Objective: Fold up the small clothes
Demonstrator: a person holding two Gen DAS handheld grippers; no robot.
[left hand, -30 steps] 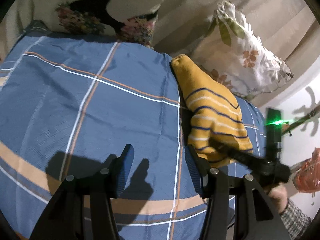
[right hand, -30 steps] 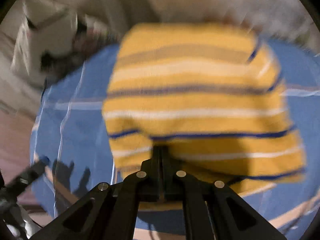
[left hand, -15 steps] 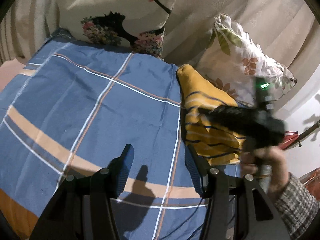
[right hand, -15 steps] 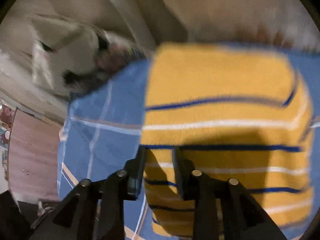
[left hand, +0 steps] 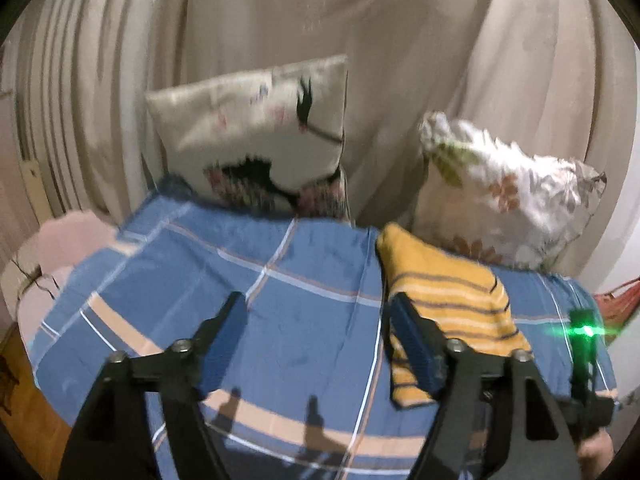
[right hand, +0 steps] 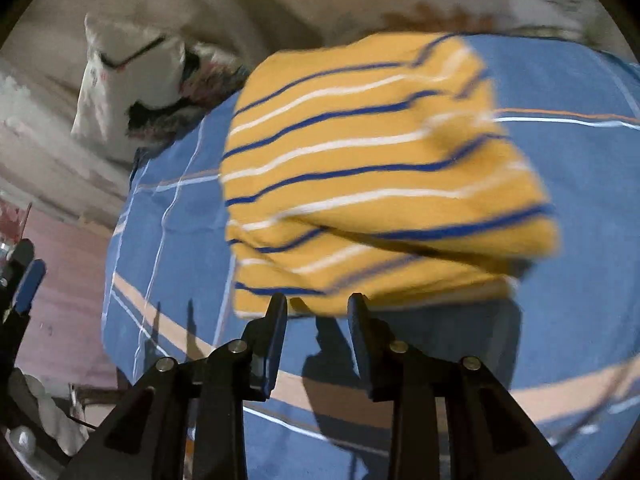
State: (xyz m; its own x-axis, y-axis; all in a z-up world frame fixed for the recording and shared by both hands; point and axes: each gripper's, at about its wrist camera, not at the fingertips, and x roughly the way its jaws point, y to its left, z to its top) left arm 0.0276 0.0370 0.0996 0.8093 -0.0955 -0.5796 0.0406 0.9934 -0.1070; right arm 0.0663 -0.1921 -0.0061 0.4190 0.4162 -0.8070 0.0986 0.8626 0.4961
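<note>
**Right wrist view: folded yellow garment lies loose ahead of parted fingers**

Right gripper (right hand: 316,310) stands with its fingers apart and nothing between them; the folded yellow striped garment (right hand: 372,168) lies just ahead of its tips on the blue plaid bedsheet (right hand: 580,168), its near edge blurred, so contact is hard to judge; left gripper (left hand: 320,316) is spread wide and empty over bare sheet, the garment (left hand: 448,300) just right of its right finger; two floral pillows (left hand: 260,132) lean beyond.
</note>
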